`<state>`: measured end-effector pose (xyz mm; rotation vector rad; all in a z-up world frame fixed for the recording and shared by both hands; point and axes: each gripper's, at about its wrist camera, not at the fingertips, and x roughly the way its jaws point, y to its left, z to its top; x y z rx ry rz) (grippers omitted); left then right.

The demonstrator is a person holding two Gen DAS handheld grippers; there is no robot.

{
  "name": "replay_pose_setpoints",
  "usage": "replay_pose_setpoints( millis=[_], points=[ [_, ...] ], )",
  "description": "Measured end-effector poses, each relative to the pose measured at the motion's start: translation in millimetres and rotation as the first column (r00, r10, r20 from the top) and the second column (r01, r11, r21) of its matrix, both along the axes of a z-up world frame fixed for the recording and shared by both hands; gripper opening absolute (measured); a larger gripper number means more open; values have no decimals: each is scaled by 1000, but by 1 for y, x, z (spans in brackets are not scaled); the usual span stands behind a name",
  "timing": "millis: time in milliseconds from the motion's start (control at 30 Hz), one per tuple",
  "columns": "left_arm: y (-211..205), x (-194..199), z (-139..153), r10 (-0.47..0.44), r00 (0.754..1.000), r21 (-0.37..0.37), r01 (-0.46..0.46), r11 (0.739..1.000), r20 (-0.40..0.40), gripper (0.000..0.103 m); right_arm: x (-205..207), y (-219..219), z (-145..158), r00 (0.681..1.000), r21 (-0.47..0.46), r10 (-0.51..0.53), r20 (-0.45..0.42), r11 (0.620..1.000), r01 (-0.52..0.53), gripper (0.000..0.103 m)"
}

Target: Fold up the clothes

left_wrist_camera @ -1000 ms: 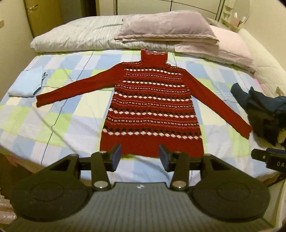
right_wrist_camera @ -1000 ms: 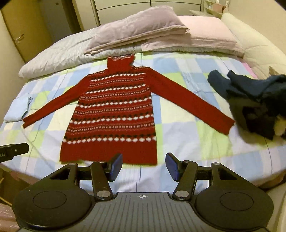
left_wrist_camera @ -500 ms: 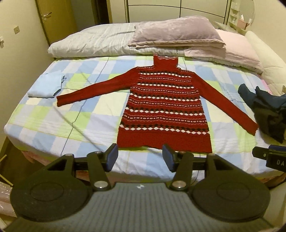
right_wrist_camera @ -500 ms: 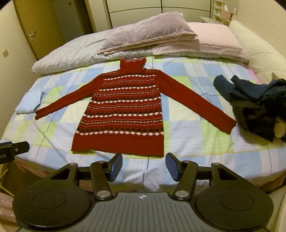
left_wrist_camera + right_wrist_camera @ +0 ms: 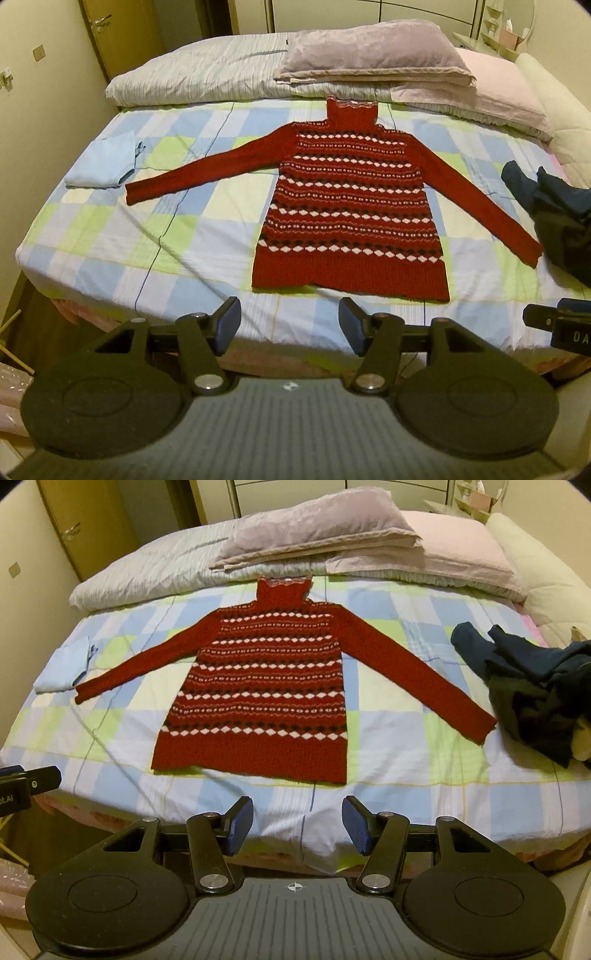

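Note:
A red turtleneck sweater (image 5: 351,206) with white and dark diamond stripes lies flat on the checked bed sheet (image 5: 147,236), both sleeves spread outward; it also shows in the right wrist view (image 5: 258,694). My left gripper (image 5: 288,325) is open and empty, held back from the bed's near edge, below the sweater's hem. My right gripper (image 5: 297,825) is open and empty, likewise off the near edge. The right gripper's tip (image 5: 557,326) shows at the right edge of the left wrist view.
A folded light blue garment (image 5: 103,162) lies at the bed's left side. A heap of dark clothes (image 5: 535,686) lies at the right. Pillows and a folded blanket (image 5: 369,55) lie along the head of the bed. A wooden door (image 5: 110,37) stands at the far left.
Both grippers have drawn back from the bed, so the sweater looks smaller and farther. Both stay open. The sweater has not moved.

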<state>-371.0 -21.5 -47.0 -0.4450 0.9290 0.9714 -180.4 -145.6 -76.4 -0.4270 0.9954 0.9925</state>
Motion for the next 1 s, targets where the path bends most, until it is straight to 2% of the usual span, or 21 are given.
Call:
replay_pose_setpoints(
  millis=[300, 1000],
  points=[
    [-11, -1, -6, 2, 1000, -16, -2, 1000, -8, 55, -2, -10, -1, 1000, -10, 11, 4, 1000, -11, 57],
    [-29, 14, 1, -12, 1000, 23, 12, 1000, 4, 56, 8, -31, 10, 1000, 37, -10, 27, 999, 8, 57]
  ],
)
